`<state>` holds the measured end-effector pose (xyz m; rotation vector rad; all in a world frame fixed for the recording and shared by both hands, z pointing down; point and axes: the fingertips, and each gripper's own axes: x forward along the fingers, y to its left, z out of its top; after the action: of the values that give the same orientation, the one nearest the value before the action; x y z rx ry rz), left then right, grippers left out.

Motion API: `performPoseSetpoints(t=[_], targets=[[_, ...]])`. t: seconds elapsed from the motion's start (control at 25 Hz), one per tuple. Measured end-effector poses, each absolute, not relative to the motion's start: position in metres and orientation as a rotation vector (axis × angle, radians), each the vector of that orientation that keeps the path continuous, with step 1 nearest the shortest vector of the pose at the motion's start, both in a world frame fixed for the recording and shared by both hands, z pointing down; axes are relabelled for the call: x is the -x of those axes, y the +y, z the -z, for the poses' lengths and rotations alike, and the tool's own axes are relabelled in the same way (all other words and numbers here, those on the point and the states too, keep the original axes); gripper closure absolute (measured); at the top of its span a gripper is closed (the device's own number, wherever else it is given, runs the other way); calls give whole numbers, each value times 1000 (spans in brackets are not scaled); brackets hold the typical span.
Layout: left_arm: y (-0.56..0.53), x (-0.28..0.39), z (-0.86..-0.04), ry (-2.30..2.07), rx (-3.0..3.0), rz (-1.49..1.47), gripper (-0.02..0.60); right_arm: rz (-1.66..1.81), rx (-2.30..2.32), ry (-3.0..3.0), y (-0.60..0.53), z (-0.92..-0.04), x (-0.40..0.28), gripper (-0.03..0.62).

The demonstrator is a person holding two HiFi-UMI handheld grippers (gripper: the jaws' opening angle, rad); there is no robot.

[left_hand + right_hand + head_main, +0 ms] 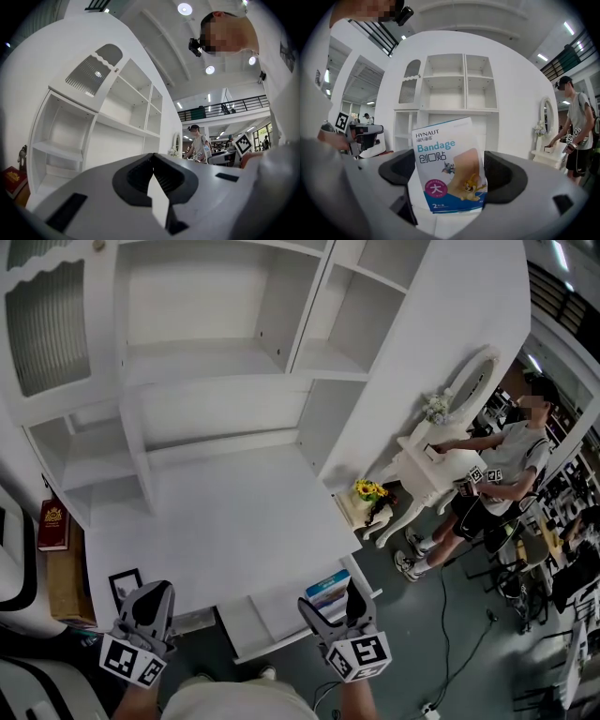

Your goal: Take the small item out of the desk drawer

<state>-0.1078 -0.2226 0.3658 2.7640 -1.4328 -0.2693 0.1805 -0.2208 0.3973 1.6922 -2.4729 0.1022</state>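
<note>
The right hand-held gripper (450, 176) clamps the blue-and-white paper bandage packet (445, 154), apparently already out of the open white counter drawer (277, 615). The left hand-held gripper (153, 173) is closed, empty. Little remains.

Head cam looks steeply down onto white desk (234, 521) & shelf unit (197, 296). Cams on left gripper (150, 594) & right gripper (335, 604) sit low, just behind own jaws, facing fwd & up. All 3 views share shelf unit.

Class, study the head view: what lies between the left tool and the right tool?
The head view shows the open white drawer between the left tool and the right tool, which grips a bandage packet.
</note>
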Motion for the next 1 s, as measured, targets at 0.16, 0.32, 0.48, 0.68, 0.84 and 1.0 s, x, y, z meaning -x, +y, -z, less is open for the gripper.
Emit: performPoseSetpoints(t=[0.16,0.32,0.48,0.68,0.84,1.0], targets=[[-221,116,-365,-1452,-2753,278,566,-119,-1767,-2461,-209,-390,-190,121],[-217,123,-367,-1467,-2741,275,566,-111,-1795,-2456,-201,-385,-193,121],[-214,128,-369,-1472,-2736,267,566,-87,-1813,-2451,-200,-380,-191,121],[-211,134,-371,-1476,-2730,256,566,-85,-1819,-2464,-198,-377,-186,121],[-208,136,-373,-1470,-2731,246,566,-82,-1827,-2474,-195,-374,-183,121],[-206,138,-373,-1461,-2739,243,566,-82,-1836,-2472,-192,-374,-180,121]])
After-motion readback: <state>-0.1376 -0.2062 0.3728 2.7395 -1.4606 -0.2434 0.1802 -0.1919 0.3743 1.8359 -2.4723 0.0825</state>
